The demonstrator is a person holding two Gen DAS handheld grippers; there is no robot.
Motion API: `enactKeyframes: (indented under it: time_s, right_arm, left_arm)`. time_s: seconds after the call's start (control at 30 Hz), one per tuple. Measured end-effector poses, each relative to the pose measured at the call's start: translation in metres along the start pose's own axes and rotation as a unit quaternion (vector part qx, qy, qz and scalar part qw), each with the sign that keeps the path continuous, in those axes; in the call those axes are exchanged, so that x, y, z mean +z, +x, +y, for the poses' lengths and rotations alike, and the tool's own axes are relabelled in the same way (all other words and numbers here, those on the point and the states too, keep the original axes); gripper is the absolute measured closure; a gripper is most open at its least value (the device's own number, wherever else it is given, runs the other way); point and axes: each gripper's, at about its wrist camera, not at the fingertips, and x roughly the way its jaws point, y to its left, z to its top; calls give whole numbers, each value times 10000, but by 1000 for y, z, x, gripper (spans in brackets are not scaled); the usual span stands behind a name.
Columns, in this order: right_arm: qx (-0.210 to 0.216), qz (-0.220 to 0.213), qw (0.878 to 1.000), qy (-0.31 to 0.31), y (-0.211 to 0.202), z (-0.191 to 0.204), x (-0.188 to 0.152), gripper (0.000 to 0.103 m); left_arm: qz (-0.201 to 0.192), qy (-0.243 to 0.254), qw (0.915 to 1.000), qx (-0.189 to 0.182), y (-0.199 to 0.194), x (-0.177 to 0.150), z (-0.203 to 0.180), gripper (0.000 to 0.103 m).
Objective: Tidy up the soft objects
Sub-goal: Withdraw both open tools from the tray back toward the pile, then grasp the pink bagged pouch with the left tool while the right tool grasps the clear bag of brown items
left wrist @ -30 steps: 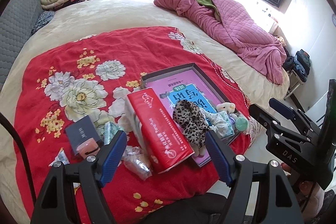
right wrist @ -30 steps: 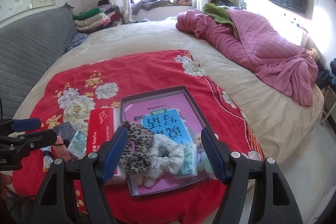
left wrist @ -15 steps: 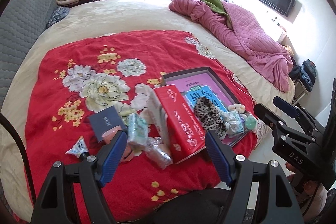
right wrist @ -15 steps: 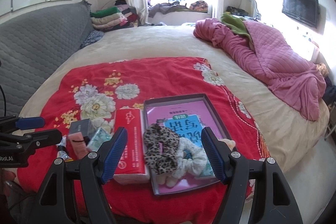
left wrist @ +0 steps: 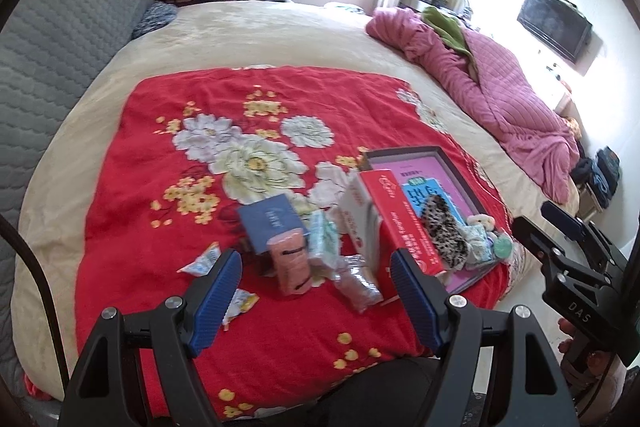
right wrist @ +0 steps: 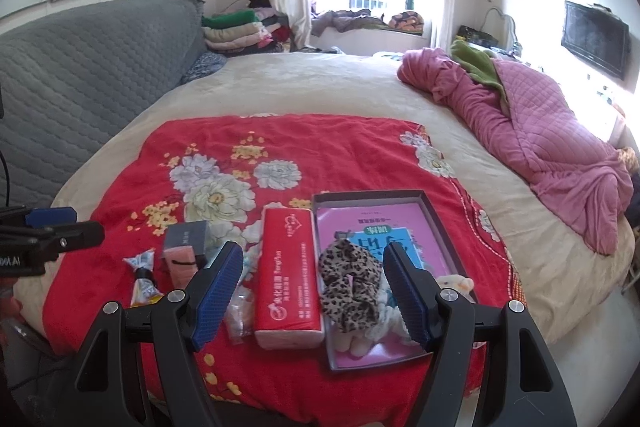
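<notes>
A red flowered blanket (right wrist: 340,147) covers the near part of the bed. On it lies a dark tray (right wrist: 440,219) holding a pink book, a leopard-print scrunchie (right wrist: 348,279), a pale scrunchie (right wrist: 380,317) and a small plush toy (right wrist: 454,283). A red tissue pack (right wrist: 288,275) lies just left of the tray. My right gripper (right wrist: 312,249) hovers open above the tissue pack and the leopard scrunchie, holding nothing. My left gripper (left wrist: 315,257) hangs open and empty over a pink pouch (left wrist: 290,263), a dark blue box (left wrist: 272,219) and a clear packet (left wrist: 356,283).
Small snack wrappers (left wrist: 202,261) lie at the blanket's left. A crumpled pink quilt (right wrist: 540,131) fills the bed's right side, and a grey padded headboard (right wrist: 80,67) stands at the left. Folded clothes (right wrist: 236,31) are stacked by the window. The bed's edge and floor are at the right.
Both grippers drew back and to the left, so the tray and items now sit farther off and more to the right. Both stayed open and empty.
</notes>
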Motion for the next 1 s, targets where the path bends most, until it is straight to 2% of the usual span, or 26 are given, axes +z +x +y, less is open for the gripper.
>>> enactKeyframes:
  time_s: [0.23,0.6,0.83,1.0]
  right_arm:
    - [86,25,9997,-210,1,18,-1,29]
    - [188,167,9984,-511,12,44,-7,29]
    - [201,390,9940,-998,33,68,-22,29]
    - [176,627,9880,-1397,55,88,-40,29]
  left_arm:
    - [-51,-359,9992,160,-8,-4,37,27]
    - [34,-587,9976,377,-11,-18,74,27]
    - [298,-590,9974,284,12,-25,73,27]
    - [611,-492,9968,141,43,-31,62,27]
